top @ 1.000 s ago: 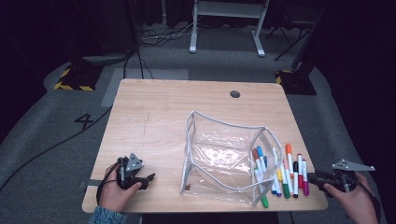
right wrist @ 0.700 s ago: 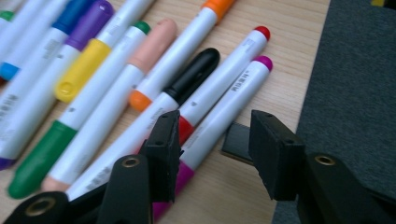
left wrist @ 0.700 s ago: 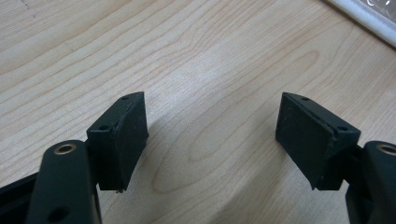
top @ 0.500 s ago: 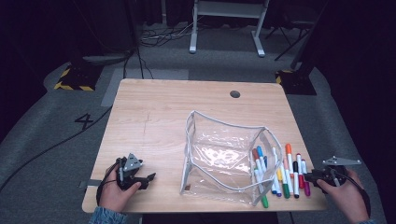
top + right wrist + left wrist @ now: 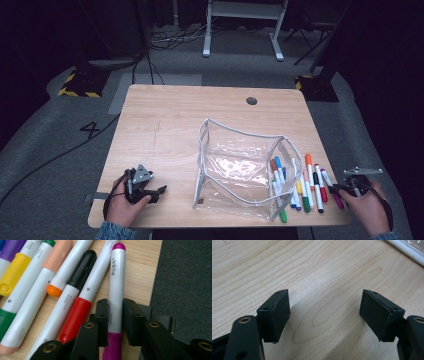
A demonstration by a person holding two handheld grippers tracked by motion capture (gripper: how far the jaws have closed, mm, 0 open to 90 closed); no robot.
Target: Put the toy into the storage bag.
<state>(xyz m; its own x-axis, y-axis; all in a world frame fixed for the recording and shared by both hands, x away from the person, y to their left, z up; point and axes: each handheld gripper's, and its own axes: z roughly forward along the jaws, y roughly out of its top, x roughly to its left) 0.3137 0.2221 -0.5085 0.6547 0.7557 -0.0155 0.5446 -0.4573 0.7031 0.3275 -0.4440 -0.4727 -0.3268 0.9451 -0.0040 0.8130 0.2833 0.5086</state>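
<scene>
A magenta marker [image 5: 117,277] lies at the right end of a row of coloured markers [image 5: 300,185] near the table's front right corner. My right gripper [image 5: 115,307] has just been closing, and its pads now press both sides of this marker's white barrel; it is also seen at the table's right edge [image 5: 336,190]. A clear zip pouch [image 5: 240,170] stands open left of the markers. My left gripper [image 5: 159,191] rests at the front left, open [image 5: 324,302] over bare wood with nothing between its jaws.
The wooden table [image 5: 175,125] has a cable hole [image 5: 251,100] at the back. Its right edge runs just beside the magenta marker, with grey floor [image 5: 185,277] beyond. A red and a black-capped marker [image 5: 75,315] lie against the magenta one. The pouch's white rim [image 5: 409,250] is near the left gripper.
The right hand has edged left toward the markers' right end and its jaws have drawn in around the magenta marker. The left hand has kept still.
</scene>
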